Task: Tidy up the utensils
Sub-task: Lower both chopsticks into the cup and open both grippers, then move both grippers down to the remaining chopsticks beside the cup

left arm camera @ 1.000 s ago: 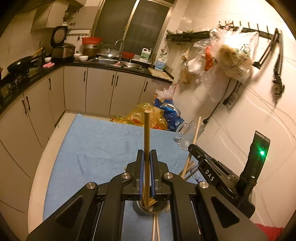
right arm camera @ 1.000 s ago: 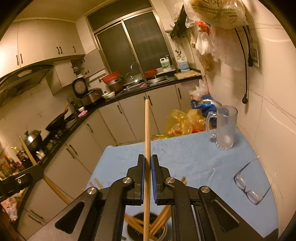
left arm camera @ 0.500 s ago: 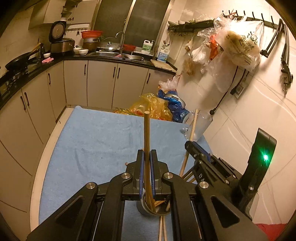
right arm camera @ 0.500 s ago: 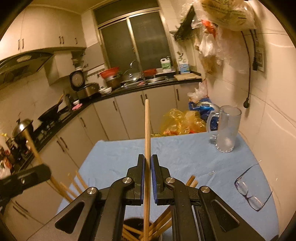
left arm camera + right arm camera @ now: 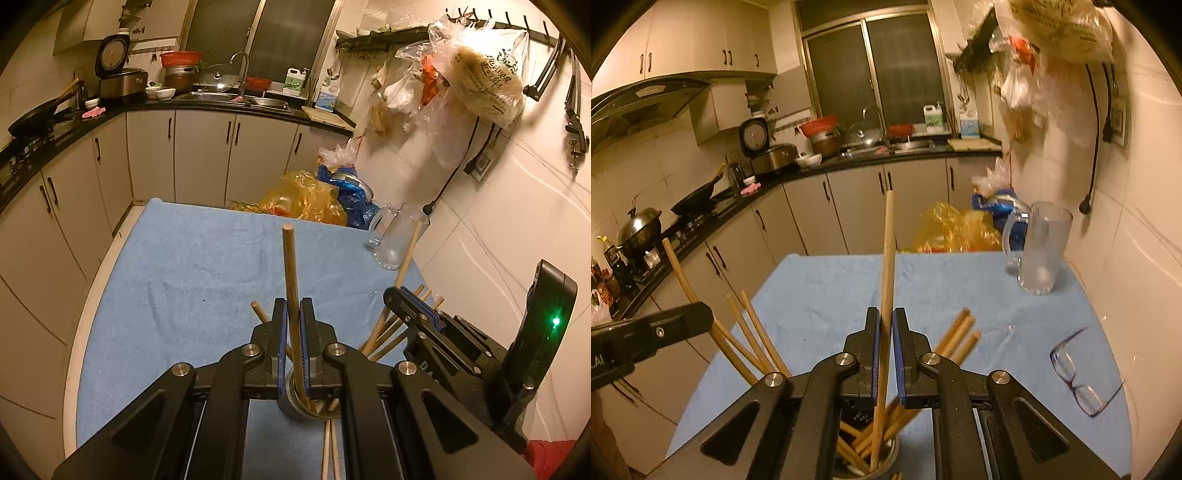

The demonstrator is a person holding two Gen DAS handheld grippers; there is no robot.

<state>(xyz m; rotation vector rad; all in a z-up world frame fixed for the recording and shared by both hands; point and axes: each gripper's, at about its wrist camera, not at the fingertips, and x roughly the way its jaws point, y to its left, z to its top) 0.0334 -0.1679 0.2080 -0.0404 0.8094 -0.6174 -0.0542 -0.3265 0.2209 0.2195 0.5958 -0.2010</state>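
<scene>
each hand-held gripper is clenched on one wooden chopstick: the left hand-held gripper (image 5: 293, 332) on the left chopstick (image 5: 290, 266), the right hand-held gripper (image 5: 885, 347) on the right chopstick (image 5: 887, 258). both tips sit inside the metal cup (image 5: 886, 458) on the blue tabletop (image 5: 207, 266). best to keep each stick steep and release only once its tip is below the rim.

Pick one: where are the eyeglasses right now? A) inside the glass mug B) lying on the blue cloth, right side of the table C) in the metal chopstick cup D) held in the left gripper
B: in the right wrist view the eyeglasses lie flat on the blue cloth near the wall, apart from the glass mug and the metal cup.
</scene>
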